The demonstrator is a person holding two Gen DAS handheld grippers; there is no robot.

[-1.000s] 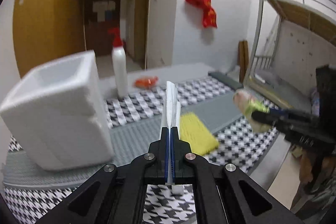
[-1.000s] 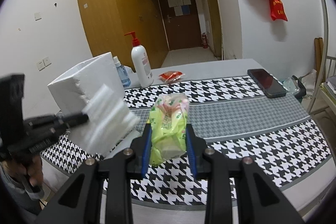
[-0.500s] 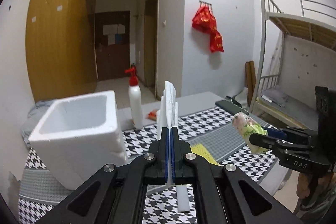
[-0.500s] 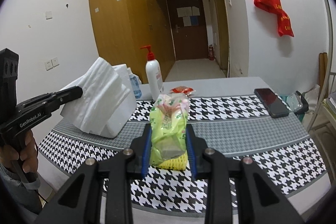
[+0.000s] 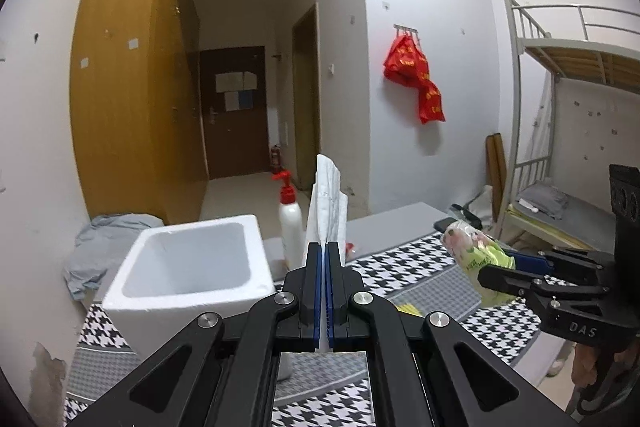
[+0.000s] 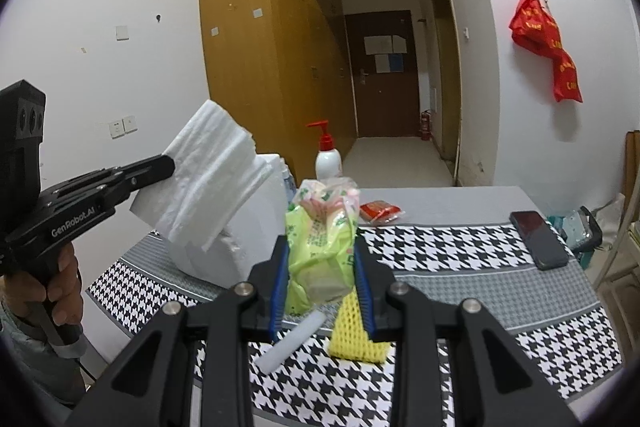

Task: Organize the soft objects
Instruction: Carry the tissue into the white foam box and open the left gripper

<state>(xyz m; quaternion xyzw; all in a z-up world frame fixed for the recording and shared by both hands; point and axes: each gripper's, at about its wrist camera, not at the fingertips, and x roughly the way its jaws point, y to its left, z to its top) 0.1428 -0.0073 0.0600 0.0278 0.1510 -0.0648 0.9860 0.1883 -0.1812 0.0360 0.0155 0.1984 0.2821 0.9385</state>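
My left gripper (image 5: 324, 251) is shut on a folded stack of white tissues (image 5: 327, 199), held on edge above the table. Below it to the left stands an open white foam box (image 5: 192, 307). In the right wrist view the tissues (image 6: 204, 183) hang in front of that box (image 6: 248, 243). My right gripper (image 6: 322, 251) is shut on a green plastic tissue packet (image 6: 320, 239), lifted off the table. A yellow foam net (image 6: 354, 335) and a white foam tube (image 6: 292, 339) lie on the cloth beneath it. The packet (image 5: 472, 253) also shows at the right of the left wrist view.
A houndstooth cloth (image 6: 460, 239) covers the table. A white pump bottle (image 6: 328, 157) and a red sachet (image 6: 380, 211) sit at the back, and a dark phone (image 6: 538, 239) lies at the right. A bunk bed (image 5: 560, 131) stands beyond the table's right end.
Both grippers have risen from the table with their loads and tipped upward. The foam box now sits lower in the left wrist view, with its inside showing.
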